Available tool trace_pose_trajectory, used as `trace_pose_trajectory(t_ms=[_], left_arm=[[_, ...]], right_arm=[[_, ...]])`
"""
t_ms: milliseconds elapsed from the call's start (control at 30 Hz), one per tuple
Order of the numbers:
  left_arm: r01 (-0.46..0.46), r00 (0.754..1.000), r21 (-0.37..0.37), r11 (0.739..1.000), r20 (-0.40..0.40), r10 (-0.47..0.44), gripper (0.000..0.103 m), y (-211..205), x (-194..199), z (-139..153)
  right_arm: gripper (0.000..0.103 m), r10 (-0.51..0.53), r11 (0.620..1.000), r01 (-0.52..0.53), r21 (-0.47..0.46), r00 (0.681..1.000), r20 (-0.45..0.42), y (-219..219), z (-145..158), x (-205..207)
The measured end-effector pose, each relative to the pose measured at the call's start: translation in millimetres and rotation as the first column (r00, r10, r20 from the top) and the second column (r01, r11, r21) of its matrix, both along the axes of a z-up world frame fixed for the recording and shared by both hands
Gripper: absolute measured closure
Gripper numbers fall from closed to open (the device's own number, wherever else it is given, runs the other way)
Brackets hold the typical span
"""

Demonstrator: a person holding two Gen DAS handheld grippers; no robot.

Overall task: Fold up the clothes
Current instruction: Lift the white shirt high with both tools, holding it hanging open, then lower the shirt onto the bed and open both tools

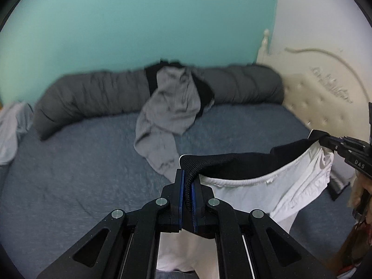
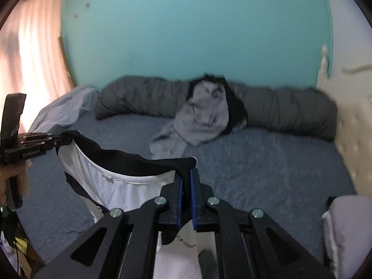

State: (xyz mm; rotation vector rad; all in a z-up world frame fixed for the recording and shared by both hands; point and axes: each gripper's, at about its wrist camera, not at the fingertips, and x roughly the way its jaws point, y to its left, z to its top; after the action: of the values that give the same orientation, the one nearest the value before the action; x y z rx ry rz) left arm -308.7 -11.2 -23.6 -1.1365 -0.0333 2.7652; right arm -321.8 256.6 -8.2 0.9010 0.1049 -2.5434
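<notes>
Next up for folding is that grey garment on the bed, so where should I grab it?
Take the grey garment at its lower end trailing onto the blue bedspread, coming from above; its top is draped over the dark grey bolster and tangled with black clothing.

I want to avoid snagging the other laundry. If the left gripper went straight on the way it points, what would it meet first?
Probably the grey garment heaped on the bed, though depth is hard to judge. The left gripper is shut on the black waistband, which would travel with it.
</notes>
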Motion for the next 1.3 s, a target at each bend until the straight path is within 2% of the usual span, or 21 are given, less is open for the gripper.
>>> trace_pose_trajectory(t_ms=[233,400,500,800,1000,1033,1100,1167,1200,1233,1267,1300], left_arm=[[-0.025,0.99,0.012,1.0,0.143,0.023,0.098,4,-88,-107],[-0.058,0.975,0.007,0.998,0.217,0.055,0.098,-6,-135,-167],[-0.068,0.969,-0.011,0.998,0.239,0.069,0.097,-9,-158,-189],[-0.127,0.94,0.021,0.992,0.322,0.113,0.097,-18,-207,-251],[-0.167,0.921,0.053,0.985,0.366,0.136,0.096,-24,-234,-289],[-0.171,0.92,0.058,0.984,0.366,0.139,0.093,-26,-232,-290],[-0.181,0.92,0.068,0.981,0.366,0.144,0.081,-29,-229,-292],[-0.19,0.921,0.093,0.977,0.362,0.145,0.061,-35,-224,-290],[-0.194,0.923,0.113,0.974,0.358,0.143,0.055,-38,-221,-288],[-0.199,0.924,0.132,0.971,0.355,0.141,0.045,-42,-218,-285],[-0.204,0.927,0.15,0.967,0.347,0.142,0.042,-45,-214,-281],[-0.21,0.93,0.167,0.963,0.339,0.144,0.042,-49,-210,-276]], right_arm=[[0.097,-0.04,0.999,0.038,0.016,0.992,0.116,10,-106,-89],[0.097,-0.069,0.998,0.068,0.008,0.981,0.182,9,-156,-147],[0.097,-0.073,0.997,0.069,0.025,0.976,0.203,2,-177,-176],[0.097,-0.086,0.996,0.073,0.056,0.959,0.271,-17,-241,-240],[0.097,-0.089,0.994,0.063,0.089,0.943,0.32,-24,-283,-248],[0.097,-0.088,0.994,0.063,0.087,0.94,0.329,-23,-285,-248],[0.096,-0.083,0.996,0.065,0.064,0.932,0.353,-21,-289,-249],[0.096,-0.088,0.996,0.072,0.056,0.927,0.365,-19,-289,-250],[0.092,-0.093,0.995,0.078,0.055,0.933,0.347,-17,-285,-248],[0.08,-0.089,0.996,0.078,0.048,0.935,0.344,-16,-282,-247],[0.072,-0.086,0.996,0.076,0.042,0.935,0.344,-15,-279,-246],[0.057,-0.075,0.997,0.07,0.027,0.936,0.344,-15,-275,-243]])
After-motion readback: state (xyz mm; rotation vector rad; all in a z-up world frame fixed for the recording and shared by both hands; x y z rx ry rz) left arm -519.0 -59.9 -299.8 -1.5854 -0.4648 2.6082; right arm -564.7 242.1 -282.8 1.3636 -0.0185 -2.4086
